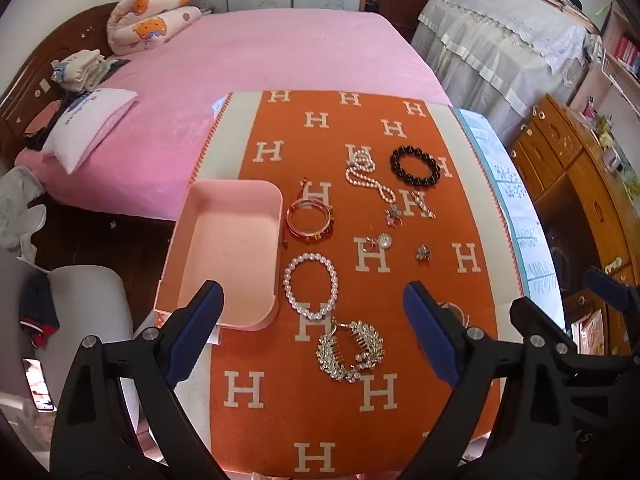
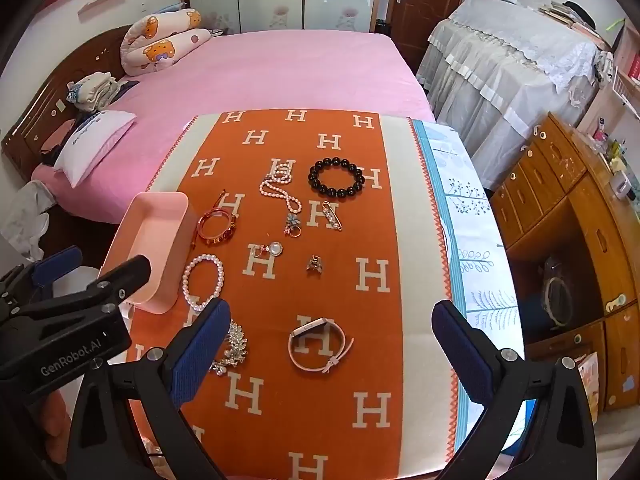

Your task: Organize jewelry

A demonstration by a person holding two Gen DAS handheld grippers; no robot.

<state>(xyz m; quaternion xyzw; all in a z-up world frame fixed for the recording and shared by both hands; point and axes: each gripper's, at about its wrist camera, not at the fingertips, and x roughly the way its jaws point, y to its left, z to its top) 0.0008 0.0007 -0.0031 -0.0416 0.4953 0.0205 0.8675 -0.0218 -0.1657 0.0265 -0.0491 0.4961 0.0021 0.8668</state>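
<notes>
An empty pink tray (image 1: 224, 240) (image 2: 152, 240) sits at the left of an orange H-patterned cloth (image 1: 320, 420) (image 2: 320, 400). Jewelry lies on the cloth: a white pearl bracelet (image 1: 310, 285) (image 2: 203, 280), a rhinestone hair comb (image 1: 351, 350) (image 2: 234, 346), rose-gold bangles (image 1: 309, 219) (image 2: 216, 224), a pearl necklace (image 1: 370, 178) (image 2: 280, 190), a black bead bracelet (image 1: 415, 165) (image 2: 336, 177), and a pink watch band (image 2: 318, 344). My left gripper (image 1: 312, 332) is open above the comb. My right gripper (image 2: 332, 348) is open above the watch band.
Small pieces lie mid-cloth: a round pendant (image 1: 378, 242) (image 2: 272, 249), a brooch (image 1: 422, 253) (image 2: 315, 263), a pearl pin (image 2: 332, 215). A pink bed (image 1: 260, 60) lies behind, wooden drawers (image 1: 580, 184) at the right, and a white chair (image 1: 92, 312) at the left.
</notes>
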